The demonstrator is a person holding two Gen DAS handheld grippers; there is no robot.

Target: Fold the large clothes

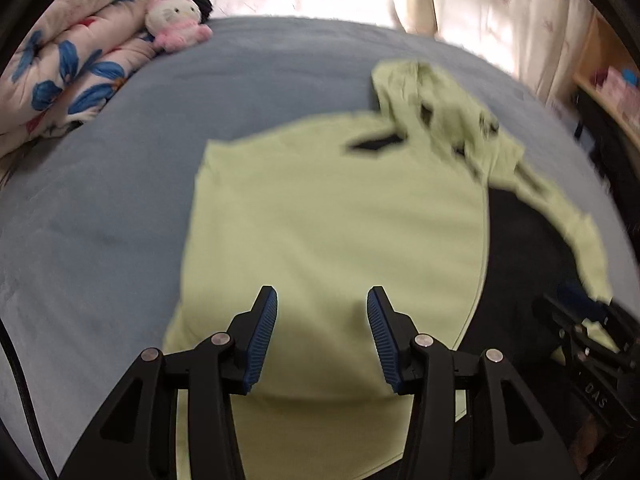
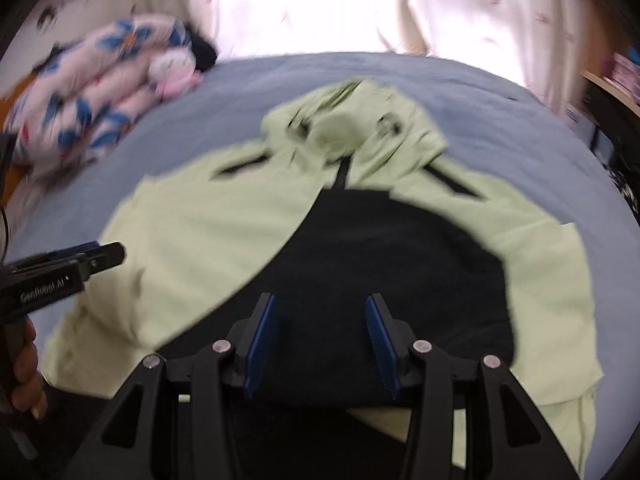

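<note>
A light green hooded jacket (image 1: 332,216) with a black lining (image 2: 384,264) lies spread on a blue-grey bed (image 1: 120,200). Its hood (image 1: 440,100) is bunched at the far end. Its left front panel lies shut over the body and its right front panel lies open, showing the lining. My left gripper (image 1: 322,300) is open and empty, just above the left panel. My right gripper (image 2: 320,308) is open and empty above the black lining. The left gripper also shows in the right wrist view (image 2: 100,256) at the left. The right gripper shows at the right edge of the left wrist view (image 1: 592,336).
A folded floral quilt (image 1: 80,52) and a white and pink plush cat (image 1: 176,20) lie at the bed's far left corner. White curtains (image 2: 320,4) hang behind the bed. A wooden shelf (image 1: 608,88) stands at the right.
</note>
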